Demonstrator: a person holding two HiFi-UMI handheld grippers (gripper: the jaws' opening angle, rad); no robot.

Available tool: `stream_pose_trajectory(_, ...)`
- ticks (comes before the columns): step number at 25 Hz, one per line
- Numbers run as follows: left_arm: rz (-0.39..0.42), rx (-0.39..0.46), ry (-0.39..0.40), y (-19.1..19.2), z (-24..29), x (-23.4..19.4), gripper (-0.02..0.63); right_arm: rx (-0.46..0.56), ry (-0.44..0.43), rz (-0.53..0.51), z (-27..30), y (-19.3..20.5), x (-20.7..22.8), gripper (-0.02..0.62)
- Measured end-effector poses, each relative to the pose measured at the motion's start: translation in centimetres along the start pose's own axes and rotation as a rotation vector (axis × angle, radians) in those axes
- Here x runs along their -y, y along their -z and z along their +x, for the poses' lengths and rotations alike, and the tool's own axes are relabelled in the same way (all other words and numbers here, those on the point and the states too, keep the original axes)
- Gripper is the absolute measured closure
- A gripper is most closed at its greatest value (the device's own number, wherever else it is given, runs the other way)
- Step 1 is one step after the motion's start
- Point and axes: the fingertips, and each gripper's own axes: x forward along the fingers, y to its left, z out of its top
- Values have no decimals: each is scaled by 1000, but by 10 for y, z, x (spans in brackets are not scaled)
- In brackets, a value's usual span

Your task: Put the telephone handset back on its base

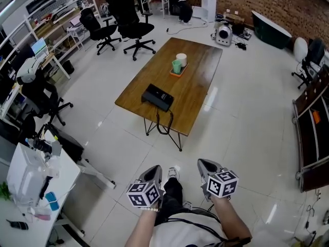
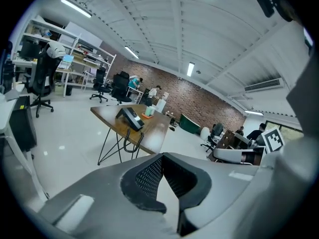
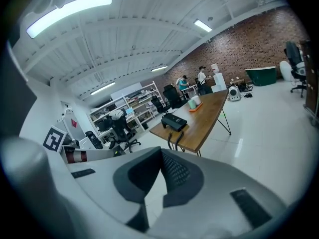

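Observation:
A black telephone (image 1: 158,97) sits near the front end of a wooden table (image 1: 198,81), well ahead of me on the floor. Its coiled cord (image 1: 163,123) hangs over the table edge. At this distance the handset and the base cannot be told apart. My left gripper (image 1: 156,170) and right gripper (image 1: 205,164) are held close to my body, far short of the table, both shut and empty. In the left gripper view the jaws (image 2: 162,156) meet below the telephone (image 2: 130,117). In the right gripper view the gripper (image 3: 160,151) is shut too, with the telephone (image 3: 174,121) far beyond it.
Two cups on an orange tray (image 1: 178,66) stand mid-table. Black office chairs (image 1: 132,22) are behind the table at the left, and another chair (image 1: 43,99) stands at the left. A white desk (image 1: 36,189) with clutter fills the lower left. A dark cabinet (image 1: 313,127) lines the right wall.

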Motion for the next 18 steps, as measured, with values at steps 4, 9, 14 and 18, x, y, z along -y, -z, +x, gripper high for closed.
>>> stream_pose_trajectory(4, 25, 7, 19, 2, -9, 18, 603, 5, -3, -15, -17, 7, -12, 583)
stream_pose_trajectory(9, 32, 10, 37, 3, -15, 27, 603, 17, 6, -44, -31, 9, -17, 583)
stream_pose_trajectory(14, 29, 17, 52, 3, -22, 30, 603, 25, 23, -65, -44, 10, -22, 583)
stream_pose_trajectory(18, 36, 18, 74, 4, -26, 35, 603, 34, 39, -68, -50, 11, -26, 583)
